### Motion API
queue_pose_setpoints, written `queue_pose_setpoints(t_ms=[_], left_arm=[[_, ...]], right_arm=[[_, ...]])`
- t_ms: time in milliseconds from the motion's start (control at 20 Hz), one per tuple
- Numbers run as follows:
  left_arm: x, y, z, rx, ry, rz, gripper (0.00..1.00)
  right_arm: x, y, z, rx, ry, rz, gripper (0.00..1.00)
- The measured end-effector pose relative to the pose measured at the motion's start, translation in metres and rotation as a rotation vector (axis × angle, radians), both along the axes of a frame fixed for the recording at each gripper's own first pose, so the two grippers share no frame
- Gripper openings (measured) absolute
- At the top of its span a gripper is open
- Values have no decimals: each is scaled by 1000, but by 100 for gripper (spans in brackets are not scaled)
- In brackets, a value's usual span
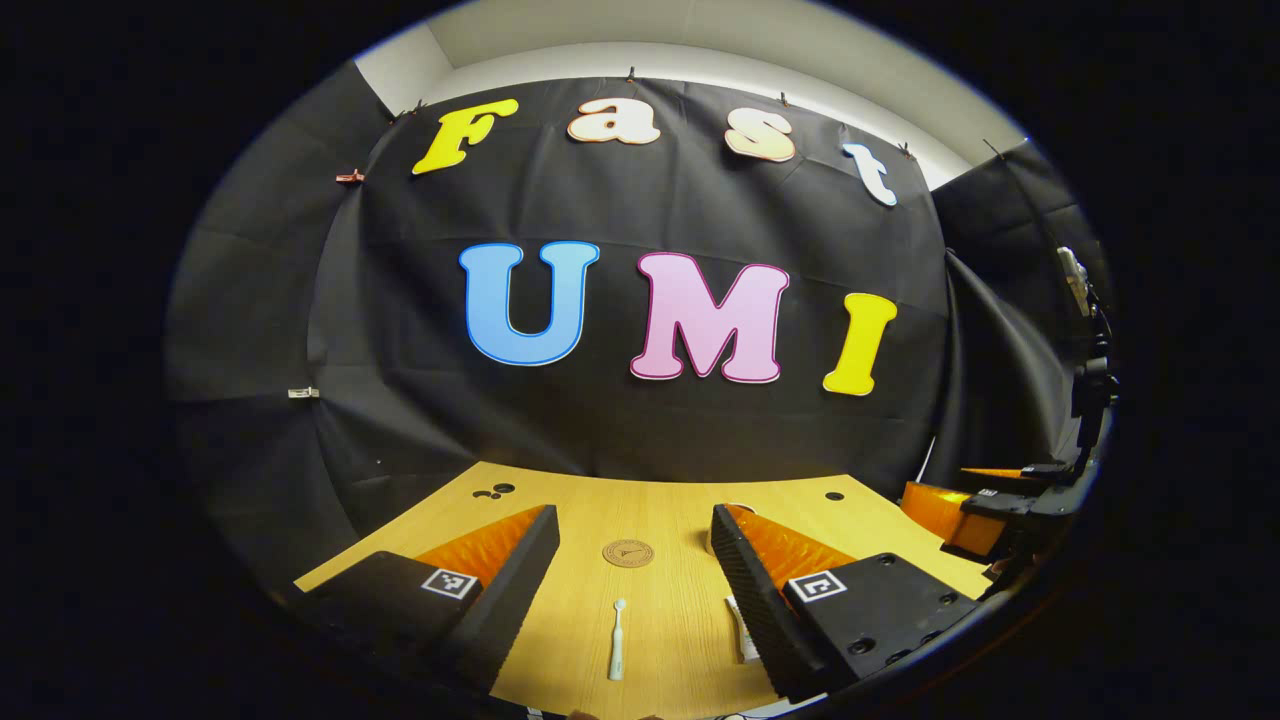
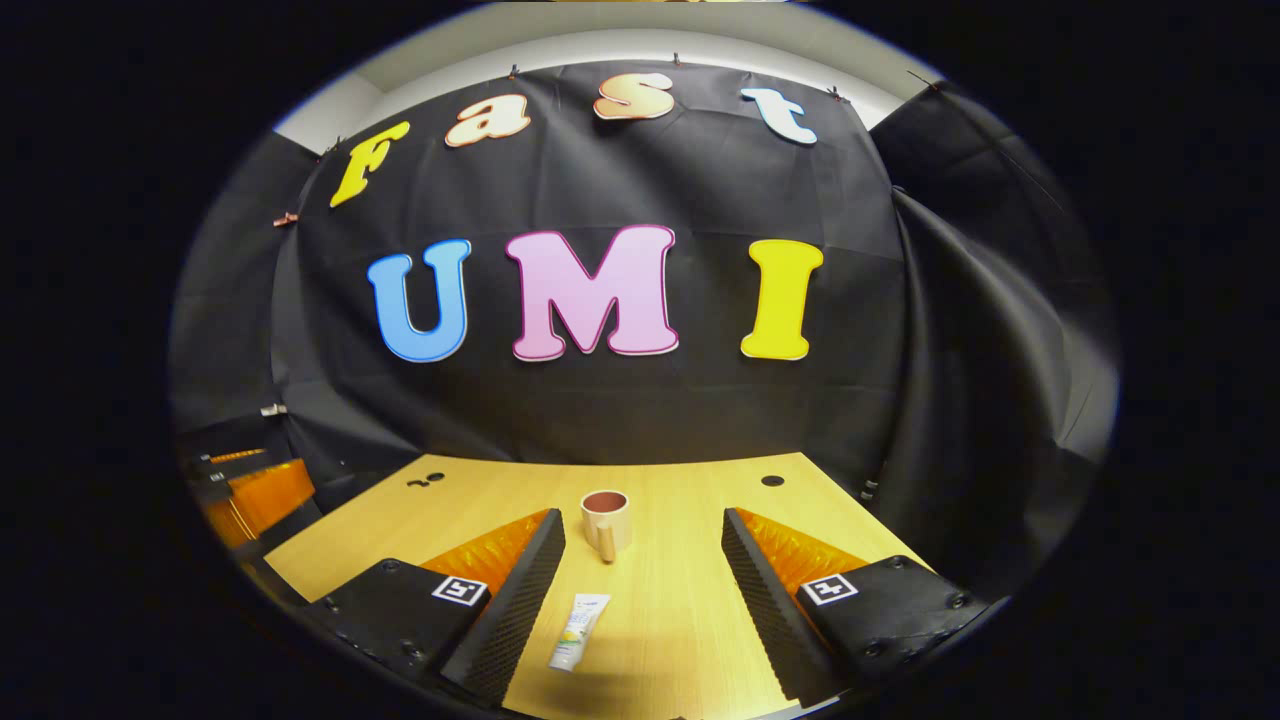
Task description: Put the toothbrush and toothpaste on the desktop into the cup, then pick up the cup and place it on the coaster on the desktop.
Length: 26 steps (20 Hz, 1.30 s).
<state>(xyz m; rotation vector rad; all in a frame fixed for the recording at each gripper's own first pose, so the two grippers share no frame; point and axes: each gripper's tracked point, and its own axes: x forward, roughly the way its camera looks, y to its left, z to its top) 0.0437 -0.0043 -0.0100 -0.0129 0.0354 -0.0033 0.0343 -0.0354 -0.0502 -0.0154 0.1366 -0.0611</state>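
A white toothbrush (image 1: 617,640) lies on the wooden desktop (image 1: 600,500) between the fingers of my open left gripper (image 1: 633,514), head pointing away. A round brown coaster (image 1: 628,553) sits just beyond it. The toothpaste tube (image 1: 743,632) is partly hidden behind the right-hand finger, and the cup's rim (image 1: 737,508) peeks over that finger's tip. In the right gripper view, the pale cup (image 2: 606,521) with a dark inside stands upright ahead of my open right gripper (image 2: 643,516). The white toothpaste tube (image 2: 579,630) lies flat between its fingers, nearer the left one. Neither gripper holds anything.
The desktop (image 2: 690,560) ends at the black cloth wall behind. Small cable holes (image 1: 495,490) (image 2: 772,481) sit near its back edge. The right gripper (image 1: 985,505) shows at the far right of the left gripper view; the left gripper (image 2: 245,490) shows at the far left of the right gripper view.
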Motion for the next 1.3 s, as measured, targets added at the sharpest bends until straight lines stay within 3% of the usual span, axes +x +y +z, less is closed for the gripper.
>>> queue_pose_setpoints(t_ms=[300, 700, 850, 1100, 1300], left_arm=[[8, -2, -7, -3, 32, -10, 97], [6, 15, -23, 4, 66, 40, 97], [4, 25, -34, -18, 101, 75, 97], [-4, 49, -55, 17, 157, 161, 97], [-17, 66, -77, -17, 227, 219, 97]], right_arm=[[7, -3, -19, 22, 62, -14, 98], [15, 8, -82, 24, 279, 26, 98], [28, 26, -99, 30, 346, 87, 98], [49, 53, -143, 14, 528, 185, 98], [62, 66, -185, -37, 691, 247, 98]])
